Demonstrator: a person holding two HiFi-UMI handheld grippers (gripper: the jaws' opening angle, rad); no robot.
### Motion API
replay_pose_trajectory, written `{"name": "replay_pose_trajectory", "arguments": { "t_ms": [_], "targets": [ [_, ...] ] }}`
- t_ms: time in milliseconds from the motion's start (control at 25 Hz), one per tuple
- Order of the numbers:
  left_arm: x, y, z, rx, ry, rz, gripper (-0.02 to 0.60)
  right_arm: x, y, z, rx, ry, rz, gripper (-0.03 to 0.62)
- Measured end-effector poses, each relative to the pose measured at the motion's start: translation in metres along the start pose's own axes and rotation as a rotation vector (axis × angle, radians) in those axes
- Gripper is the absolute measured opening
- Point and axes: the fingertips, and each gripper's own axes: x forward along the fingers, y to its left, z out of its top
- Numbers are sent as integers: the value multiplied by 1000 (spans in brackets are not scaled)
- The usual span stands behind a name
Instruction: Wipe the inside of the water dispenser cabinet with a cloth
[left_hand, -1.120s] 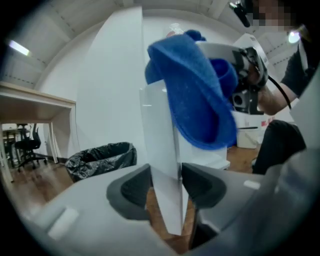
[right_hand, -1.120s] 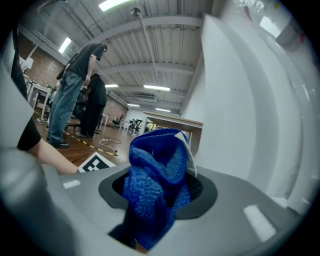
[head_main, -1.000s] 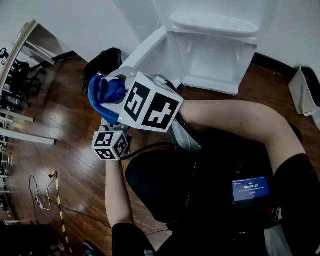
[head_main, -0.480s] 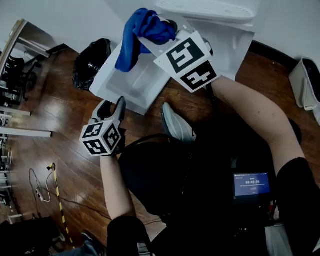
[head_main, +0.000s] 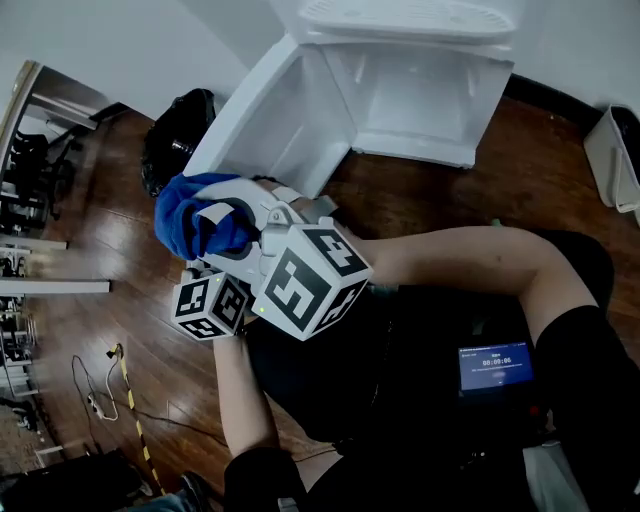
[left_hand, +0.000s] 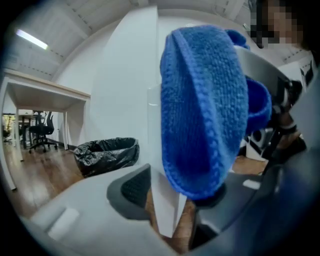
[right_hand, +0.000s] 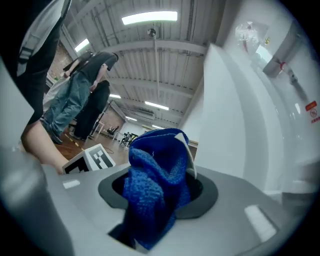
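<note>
cloth (head_main: 185, 215) in right tool (head_main: 228, 222) near cabinet door (head_main: 262, 118) edge

In the head view, the marker cube (head_main: 310, 290) of the right gripper (head_main: 232, 222) and the blue cloth (head_main: 185, 215) cover the jaws of the left gripper (left_hand: 172, 195). The top edge cuts off the water dispenser cabinet (head_main: 420, 100), and the right edge cuts the white bin (head_main: 620, 150). The print on the small screen (head_main: 495, 367) is too small to read. In the right gripper view the cloth hides that gripper's 2 pads.
</note>
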Motion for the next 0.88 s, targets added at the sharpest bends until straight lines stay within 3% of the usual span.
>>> {"name": "replay_pose_trajectory", "arguments": {
  "t_ms": [120,200,320,440,520,680,760,880],
  "targets": [
    [-1,-2,-1,1,-6,-10,189,-19,-34,-9,99,-49,-100,192],
    [-3,-3,0,-2,-14,-20,189,-43,-72,-23,177,-79,-213,193],
    [-5,-3,1,-3,-22,-19,189,-87,-134,-57,255,-38,-393,193],
    [-5,-4,2,-3,-18,-11,189,-119,-190,-88,259,-4,-552,193],
    [-4,-6,1,-3,-14,-8,189,-127,-209,-94,216,8,-605,192],
    [2,-8,5,2,-20,-15,189,-119,-198,-92,112,45,-598,190],
    [6,-8,5,0,-24,-16,189,-102,-170,-86,86,52,-520,190],
    [7,-6,3,-11,-26,-8,190,-67,-104,-65,66,28,-337,192]
  ]
}}
